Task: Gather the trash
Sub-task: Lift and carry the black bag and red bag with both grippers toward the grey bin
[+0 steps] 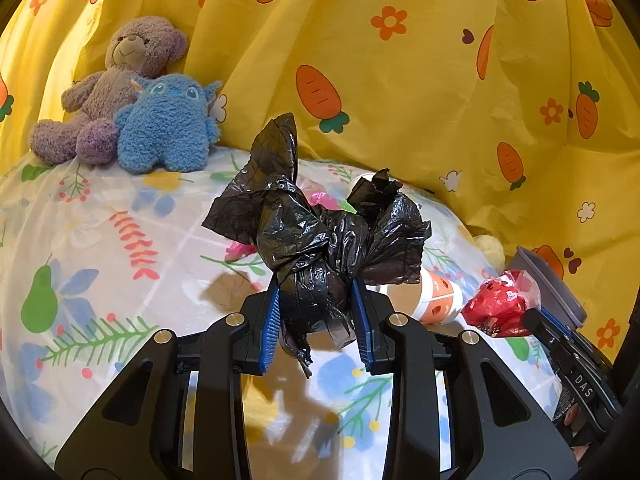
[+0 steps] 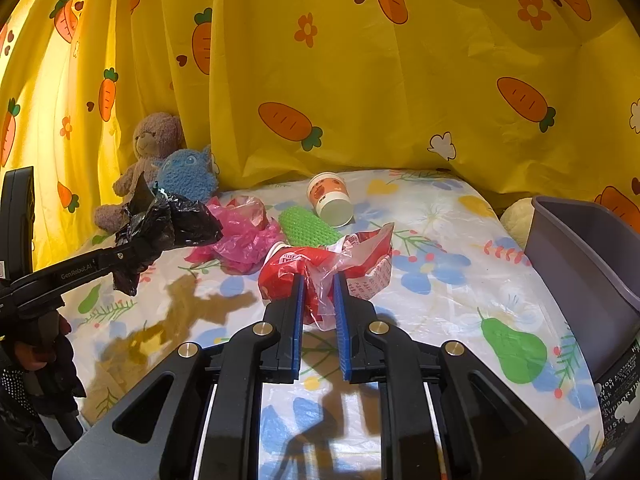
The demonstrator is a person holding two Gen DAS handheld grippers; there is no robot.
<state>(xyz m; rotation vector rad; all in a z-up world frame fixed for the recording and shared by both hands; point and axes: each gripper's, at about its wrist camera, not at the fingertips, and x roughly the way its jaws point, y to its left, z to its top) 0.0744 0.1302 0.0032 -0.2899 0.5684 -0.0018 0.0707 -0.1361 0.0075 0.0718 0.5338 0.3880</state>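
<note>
From the left wrist view, my left gripper pinches the crumpled black bag, held above the floral sheet. At 3 o'clock a paper cup lies on its side.

From the right wrist view, my right gripper pinches the red wrapper (partly transparent). The pink bag lies at 11 o'clock, the grey bin at 3 o'clock.
</note>
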